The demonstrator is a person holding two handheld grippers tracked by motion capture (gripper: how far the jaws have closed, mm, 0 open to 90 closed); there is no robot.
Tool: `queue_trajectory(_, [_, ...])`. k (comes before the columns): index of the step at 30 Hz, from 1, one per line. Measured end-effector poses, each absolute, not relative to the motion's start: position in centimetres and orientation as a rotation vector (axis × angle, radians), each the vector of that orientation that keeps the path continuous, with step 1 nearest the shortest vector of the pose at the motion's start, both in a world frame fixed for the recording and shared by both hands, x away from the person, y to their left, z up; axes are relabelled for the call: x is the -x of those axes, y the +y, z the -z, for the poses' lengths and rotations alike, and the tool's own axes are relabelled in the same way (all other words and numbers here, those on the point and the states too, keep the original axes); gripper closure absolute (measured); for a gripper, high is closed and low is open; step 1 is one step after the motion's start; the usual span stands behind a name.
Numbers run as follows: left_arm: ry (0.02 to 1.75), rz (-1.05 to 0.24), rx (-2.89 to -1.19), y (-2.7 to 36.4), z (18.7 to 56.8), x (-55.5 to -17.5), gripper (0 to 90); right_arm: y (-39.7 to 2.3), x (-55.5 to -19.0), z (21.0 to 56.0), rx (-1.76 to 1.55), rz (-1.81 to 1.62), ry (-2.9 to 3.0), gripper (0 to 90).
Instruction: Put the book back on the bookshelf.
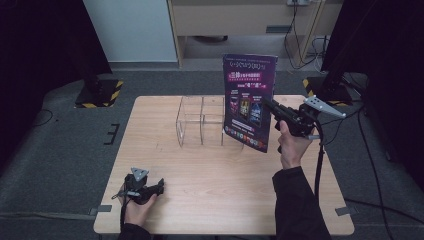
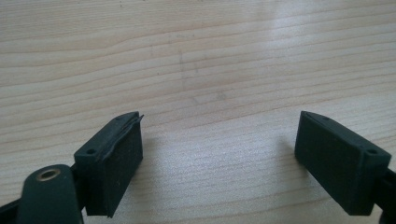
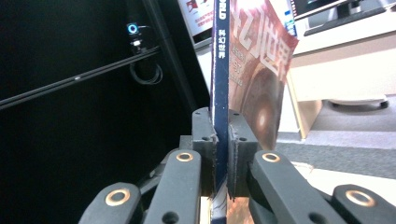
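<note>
Right claw (image 1: pixel 272 107) clamps the magazine (image 1: pixel 250 102) upright before the clear organizer (image 1: pixel 200 120); left claw (image 1: pixel 161 184) gapes.

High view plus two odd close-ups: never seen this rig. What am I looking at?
No robot here: a person holds a two-jaw tool in each hand. The high view looks down on a wooden table with a clear plastic organizer on it. The other two pictures come from cameras riding on each tool. The right tool is clamped on the spine of a purple magazine, held upright by the organizer. The left tool rests low over bare tabletop, jaws apart, holding nothing.
</note>
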State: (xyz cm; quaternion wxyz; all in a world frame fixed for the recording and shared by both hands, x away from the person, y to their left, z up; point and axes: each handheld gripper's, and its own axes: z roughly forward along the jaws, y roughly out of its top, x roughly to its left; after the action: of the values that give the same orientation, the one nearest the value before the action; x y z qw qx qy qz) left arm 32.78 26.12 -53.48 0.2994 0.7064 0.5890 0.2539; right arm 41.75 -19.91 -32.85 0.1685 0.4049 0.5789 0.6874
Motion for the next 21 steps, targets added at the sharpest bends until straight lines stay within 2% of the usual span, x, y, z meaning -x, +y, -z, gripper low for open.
queue_trajectory(13, [1.563, -0.674, -1.877, 26.1, 53.5, -32.8, 14.1, -19.0, -44.0, 33.5, -1.166, -1.880, 1.605, 84.7])
queue_trajectory(21, [1.561, -0.674, -1.879, 26.1, 53.5, -32.8, 13.7, -17.9, -44.9, 35.4, -1.190, -1.829, 1.608, 84.7])
